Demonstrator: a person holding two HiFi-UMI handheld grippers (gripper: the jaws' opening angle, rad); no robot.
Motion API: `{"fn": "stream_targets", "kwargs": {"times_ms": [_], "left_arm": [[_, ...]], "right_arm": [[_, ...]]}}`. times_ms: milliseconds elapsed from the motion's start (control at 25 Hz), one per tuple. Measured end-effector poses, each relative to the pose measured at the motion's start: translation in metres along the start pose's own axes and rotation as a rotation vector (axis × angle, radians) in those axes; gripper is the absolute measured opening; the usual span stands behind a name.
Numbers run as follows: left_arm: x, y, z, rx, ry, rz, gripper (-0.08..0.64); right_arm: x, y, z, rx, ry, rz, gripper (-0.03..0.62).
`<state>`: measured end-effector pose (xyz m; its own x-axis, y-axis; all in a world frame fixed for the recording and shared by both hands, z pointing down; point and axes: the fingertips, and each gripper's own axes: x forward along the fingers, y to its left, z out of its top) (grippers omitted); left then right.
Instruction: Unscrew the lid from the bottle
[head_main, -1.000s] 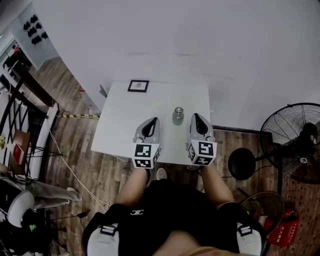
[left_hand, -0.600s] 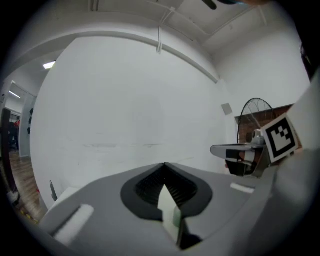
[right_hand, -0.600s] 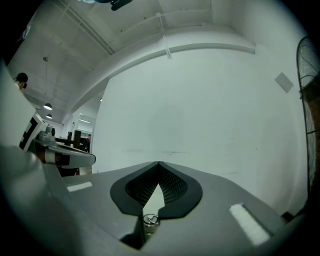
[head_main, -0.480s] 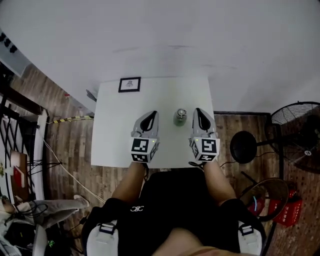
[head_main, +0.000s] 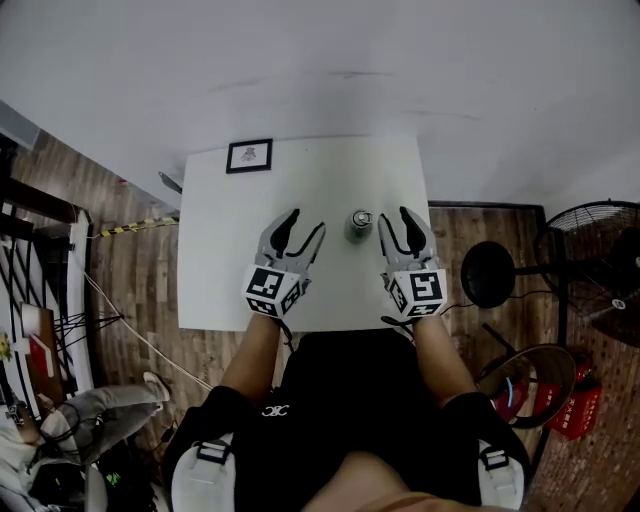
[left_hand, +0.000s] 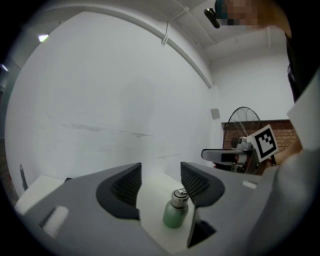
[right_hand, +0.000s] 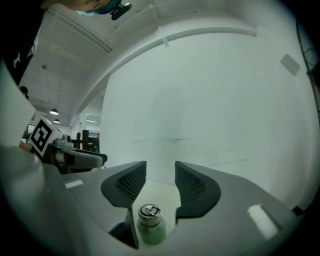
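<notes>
Head view | green bottle (head_main: 359, 226) upright, metal lid (right_hand: 148, 211) on, nearer counter (head_main: 230, 270) right edge | left gripper (head_main: 306, 221) jaws just been opening, released, nothing between | right gripper (head_main: 394, 217) same, empty | bottle between the two grippers, untouched

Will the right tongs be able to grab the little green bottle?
Probably yes. The right tongs have just been opening, with nothing between them yet, and the bottle stands just beside their tips with nothing in the way.
</notes>
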<state>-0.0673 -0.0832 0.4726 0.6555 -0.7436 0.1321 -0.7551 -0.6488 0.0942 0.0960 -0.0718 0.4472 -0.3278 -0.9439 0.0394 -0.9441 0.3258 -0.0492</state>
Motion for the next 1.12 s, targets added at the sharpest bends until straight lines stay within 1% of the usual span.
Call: {"fn": "stream_targets", "kwargs": {"times_ms": [40, 80, 120, 200, 440, 560, 600, 760, 920, 1040, 1120], "left_arm": [[0.005, -0.002, -0.004, -0.003, 0.005, -0.034, 0.291], [0.009, -0.004, -0.009, 0.004, 0.017, -0.062, 0.320], [0.012, -0.006, -0.016, 0.016, 0.034, -0.087, 0.340], [0.018, -0.010, -0.032, 0.033, 0.069, -0.128, 0.348], [0.032, -0.025, -0.084, 0.013, 0.152, -0.199, 0.354], [0.041, -0.037, -0.102, 0.010, 0.176, -0.251, 0.362], [0.045, -0.040, -0.108, 0.004, 0.183, -0.266, 0.362], [0.064, -0.046, -0.128, -0.021, 0.216, -0.317, 0.368], [0.079, -0.058, -0.145, 0.023, 0.264, -0.376, 0.371], [0.090, -0.064, -0.153, 0.041, 0.280, -0.400, 0.381], [0.097, -0.067, -0.157, 0.042, 0.294, -0.414, 0.382]], "right_arm": [[0.004, 0.003, -0.003, 0.007, 0.007, 0.042, 0.185], [0.006, 0.006, -0.007, 0.013, 0.017, 0.076, 0.228], [0.009, 0.009, -0.011, 0.017, 0.031, 0.103, 0.240], [0.013, 0.014, -0.022, 0.018, 0.068, 0.139, 0.244], [0.022, 0.030, -0.065, -0.013, 0.208, 0.194, 0.244], [0.025, 0.033, -0.087, -0.022, 0.275, 0.195, 0.245], [0.026, 0.034, -0.093, -0.022, 0.293, 0.191, 0.254], [0.038, 0.031, -0.111, -0.032, 0.351, 0.157, 0.255], [0.045, 0.027, -0.124, -0.037, 0.395, 0.119, 0.255], [0.050, 0.028, -0.131, -0.025, 0.423, 0.126, 0.255], [0.051, 0.029, -0.135, -0.034, 0.452, 0.140, 0.253]]}}
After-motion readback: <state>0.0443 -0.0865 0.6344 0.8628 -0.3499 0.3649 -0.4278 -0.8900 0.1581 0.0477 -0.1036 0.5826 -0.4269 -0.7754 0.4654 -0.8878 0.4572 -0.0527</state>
